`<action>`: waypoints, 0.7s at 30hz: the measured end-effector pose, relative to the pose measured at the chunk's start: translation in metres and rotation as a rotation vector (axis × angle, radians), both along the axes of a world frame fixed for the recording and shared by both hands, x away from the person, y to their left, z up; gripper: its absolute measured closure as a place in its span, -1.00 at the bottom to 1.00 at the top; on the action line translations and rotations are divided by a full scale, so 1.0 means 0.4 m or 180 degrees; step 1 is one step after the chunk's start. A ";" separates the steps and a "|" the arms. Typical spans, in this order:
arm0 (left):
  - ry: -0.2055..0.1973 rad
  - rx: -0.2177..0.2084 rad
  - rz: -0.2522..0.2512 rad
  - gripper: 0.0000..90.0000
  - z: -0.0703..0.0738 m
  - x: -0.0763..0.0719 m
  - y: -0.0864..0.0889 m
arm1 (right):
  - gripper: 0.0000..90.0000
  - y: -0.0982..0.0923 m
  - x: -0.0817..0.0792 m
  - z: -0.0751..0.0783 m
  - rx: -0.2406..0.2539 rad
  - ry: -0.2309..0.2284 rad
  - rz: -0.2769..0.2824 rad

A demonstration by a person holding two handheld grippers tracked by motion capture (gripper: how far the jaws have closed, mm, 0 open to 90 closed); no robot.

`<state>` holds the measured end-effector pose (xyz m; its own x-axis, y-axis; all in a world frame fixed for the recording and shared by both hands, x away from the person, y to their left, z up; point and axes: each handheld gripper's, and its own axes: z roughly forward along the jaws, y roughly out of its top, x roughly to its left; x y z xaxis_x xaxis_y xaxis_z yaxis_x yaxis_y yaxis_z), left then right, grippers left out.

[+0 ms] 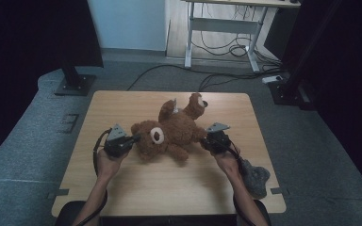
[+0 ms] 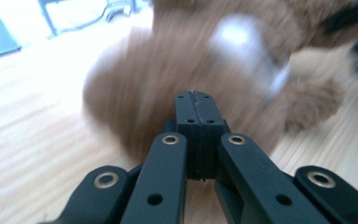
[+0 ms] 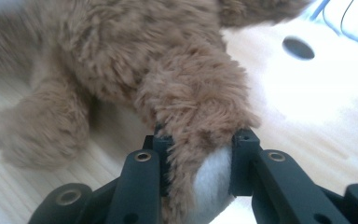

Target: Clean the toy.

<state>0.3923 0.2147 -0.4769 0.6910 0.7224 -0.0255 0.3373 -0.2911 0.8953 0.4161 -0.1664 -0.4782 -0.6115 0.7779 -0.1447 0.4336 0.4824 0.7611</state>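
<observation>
Right tongs (image 3: 200, 140) squeeze the shaggy teddy bear's (image 1: 169, 134) paw, apparently firmly.

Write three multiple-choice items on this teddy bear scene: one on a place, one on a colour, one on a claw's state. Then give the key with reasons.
1. Where does the grey cloth lie?
A. On the bear's head
B. At the table's near right corner
C. On the floor under the desk

2. What colour is the teddy bear?
A. Brown
B. White
C. Black

3. How does the right claw stand?
A. Wide open above the table
B. Shut on nothing
C. Closed on the bear's paw

Key: 1 B, the high view shows it beside the right forearm; 2 A, its fur is brown all over; 3 C, both jaws press the paw's sides in the right gripper view.
</observation>
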 end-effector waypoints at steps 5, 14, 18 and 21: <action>-0.0082 -0.0010 -0.0057 1.00 0.052 0.005 -0.011 | 0.60 0.011 -0.022 0.053 0.0034 -0.0132 0.0057; 0.0181 0.0217 0.0133 0.55 0.003 0.013 0.010 | 0.59 0.020 -0.054 0.081 -0.0027 -0.0180 0.0140; 0.0325 0.0318 0.0161 0.13 -0.040 0.013 0.012 | 0.58 0.012 -0.063 0.068 0.0008 -0.0110 0.0139; 0.0381 0.0469 0.0187 0.02 -0.072 0.009 0.001 | 0.57 0.004 -0.065 0.060 0.0042 -0.0067 0.0125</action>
